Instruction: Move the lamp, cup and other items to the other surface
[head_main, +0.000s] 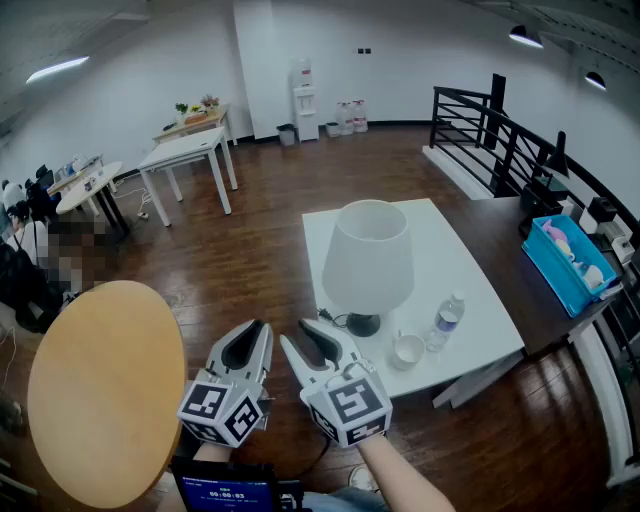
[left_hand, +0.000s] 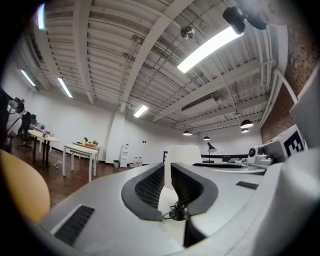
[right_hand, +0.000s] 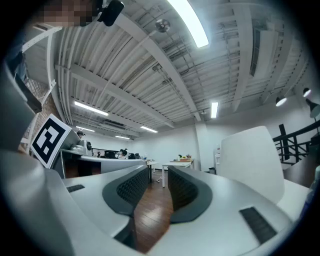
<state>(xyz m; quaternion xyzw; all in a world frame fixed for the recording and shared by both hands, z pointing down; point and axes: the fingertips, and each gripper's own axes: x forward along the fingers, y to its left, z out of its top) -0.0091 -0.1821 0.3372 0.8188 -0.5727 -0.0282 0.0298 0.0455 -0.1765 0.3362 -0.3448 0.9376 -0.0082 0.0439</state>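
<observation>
Head view: L gripper (head_main: 257, 330) & R gripper (head_main: 306, 332) nearest, side by side low centre over the floor (head_main: 260, 240). Lamp (head_main: 367, 262) stands on white desk (head_main: 470, 290) just ahead of R gripper. Cup (head_main: 407, 351) & bottle (head_main: 446, 322) are right of lamp base, near desk's front edge. Round table (head_main: 100, 390) at left

L gripper view: L gripper (left_hand: 167, 182) jaws slightly apart, nothing between. Lamp (left_hand: 182, 154) & its cord seen thru the gap

R gripper view: R gripper (right_hand: 158, 187) jaws slightly apart, nothing gripped, floor (right_hand: 150, 215) thru the gap. Lamp (right_hand: 250, 155) off to the right
</observation>
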